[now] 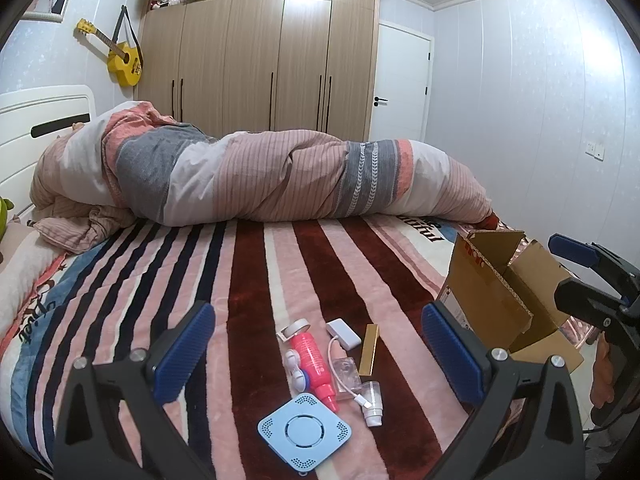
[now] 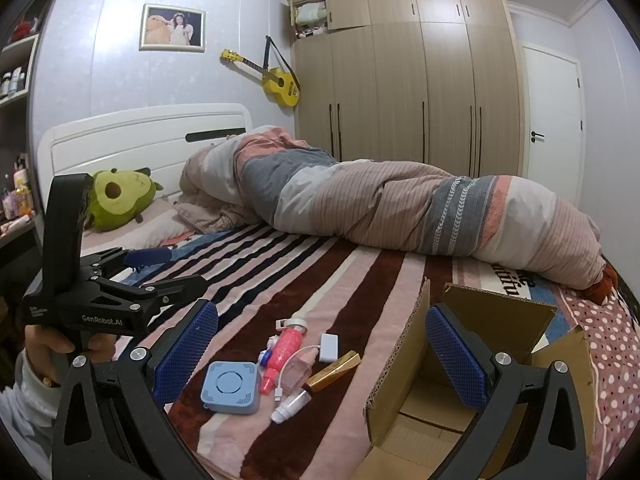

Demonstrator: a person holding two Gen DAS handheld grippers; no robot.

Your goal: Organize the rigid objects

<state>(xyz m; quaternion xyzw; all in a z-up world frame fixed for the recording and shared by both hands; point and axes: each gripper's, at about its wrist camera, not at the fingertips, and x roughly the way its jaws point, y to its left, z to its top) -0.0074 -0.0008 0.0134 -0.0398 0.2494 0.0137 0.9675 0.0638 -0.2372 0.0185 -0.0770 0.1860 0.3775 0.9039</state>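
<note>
A: How are the two grippers held?

B: Both hover above the striped blanket [image 1: 248, 280] on the bed. The left gripper [image 1: 318, 354] points across the bed at a cluster of small things; a hand [image 2: 60, 344] grips its handle from below. The right gripper [image 2: 322, 354] hangs just beside it, its far finger over the cardboard box [image 2: 404, 380].

A: Open or closed?

B: Each has its jaws spread wide, holding and touching nothing.

A: Where are the things?

B: Near the blanket's close edge: a blue square device [image 1: 305, 434], a pink bottle [image 1: 314, 358], a white adapter [image 1: 342, 332] with its cable, a gold bar [image 1: 370, 348], a small clear bottle [image 1: 372, 402] and a contact lens case [image 1: 296, 368]. The open box stands on the blanket just beside them.

A: Any writing?

B: "GenRobot.AI" on the left gripper's body. The bedding has lettering, only partly legible.
</note>
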